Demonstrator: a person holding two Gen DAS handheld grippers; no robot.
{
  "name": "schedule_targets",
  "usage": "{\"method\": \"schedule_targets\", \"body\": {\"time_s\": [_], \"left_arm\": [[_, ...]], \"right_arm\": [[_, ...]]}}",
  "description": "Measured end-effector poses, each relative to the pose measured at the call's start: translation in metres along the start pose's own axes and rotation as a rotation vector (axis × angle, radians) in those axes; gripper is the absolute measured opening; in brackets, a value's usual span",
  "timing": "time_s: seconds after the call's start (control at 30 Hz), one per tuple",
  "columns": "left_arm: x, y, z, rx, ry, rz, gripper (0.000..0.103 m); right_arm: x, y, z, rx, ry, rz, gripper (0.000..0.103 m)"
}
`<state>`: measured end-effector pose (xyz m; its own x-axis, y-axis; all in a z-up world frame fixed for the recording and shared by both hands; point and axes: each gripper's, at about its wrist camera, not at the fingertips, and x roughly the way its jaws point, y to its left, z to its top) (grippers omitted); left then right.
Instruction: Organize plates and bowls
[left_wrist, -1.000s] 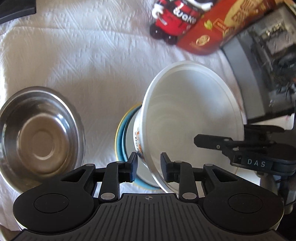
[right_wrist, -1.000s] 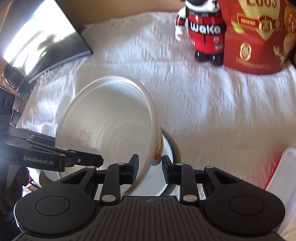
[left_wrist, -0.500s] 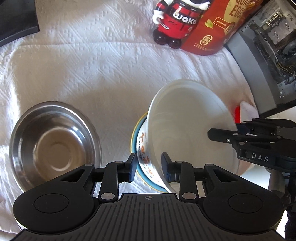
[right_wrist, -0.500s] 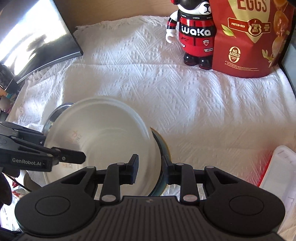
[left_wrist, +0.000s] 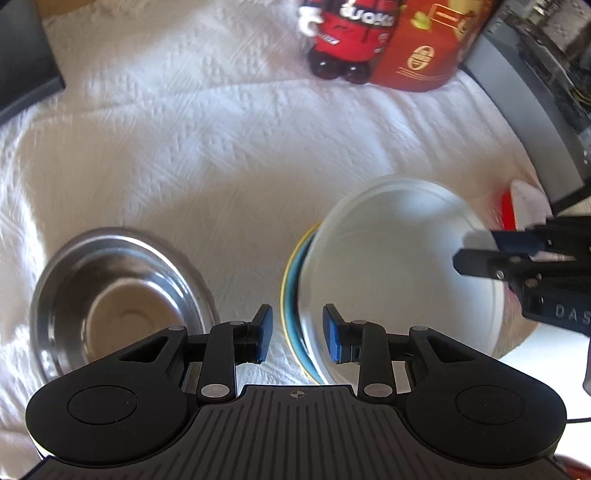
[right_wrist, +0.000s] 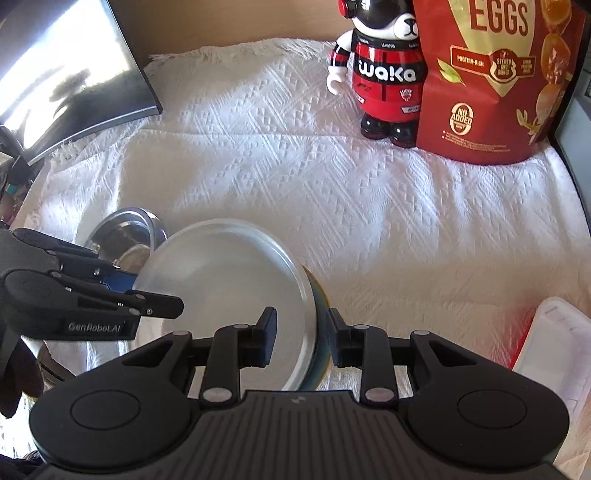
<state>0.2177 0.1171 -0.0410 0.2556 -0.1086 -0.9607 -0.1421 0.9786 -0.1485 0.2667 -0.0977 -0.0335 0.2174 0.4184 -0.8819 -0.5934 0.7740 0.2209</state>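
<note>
The white bowl has sunk upright into the blue dish. The left gripper, jaws just widening, has let go of its rim. The right gripper still pinches the rim.

We see a white textured cloth over the counter, fringe along its far edge; wooden counter surface bare behind it; a toy bear figure in red and black, "waka" on its chest, upright at the far edge of the cloth; just beside it, on its right, a red pouch marked "EGGS", upright, touching or nearly touching the figure; a dark curved monitor at far left, screen washed out by glare; a white plastic container at the near right edge, red showing under it; in the left wrist view, a grey case at right, contents blurred.
</note>
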Motion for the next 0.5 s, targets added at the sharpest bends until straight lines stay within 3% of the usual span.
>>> {"method": "schedule_targets", "body": {"time_s": [0.27,0.5], "left_arm": [[-0.001,0.005,0.000,-0.033,-0.009,-0.021,0.033],[0.007,0.015,-0.001,-0.096,0.003,-0.102,0.034]], "right_arm": [[0.019,-0.009,-0.005,0.019,0.034,-0.033,0.030],[0.037,-0.022,-0.010,0.066,0.054,-0.022,0.030]]}}
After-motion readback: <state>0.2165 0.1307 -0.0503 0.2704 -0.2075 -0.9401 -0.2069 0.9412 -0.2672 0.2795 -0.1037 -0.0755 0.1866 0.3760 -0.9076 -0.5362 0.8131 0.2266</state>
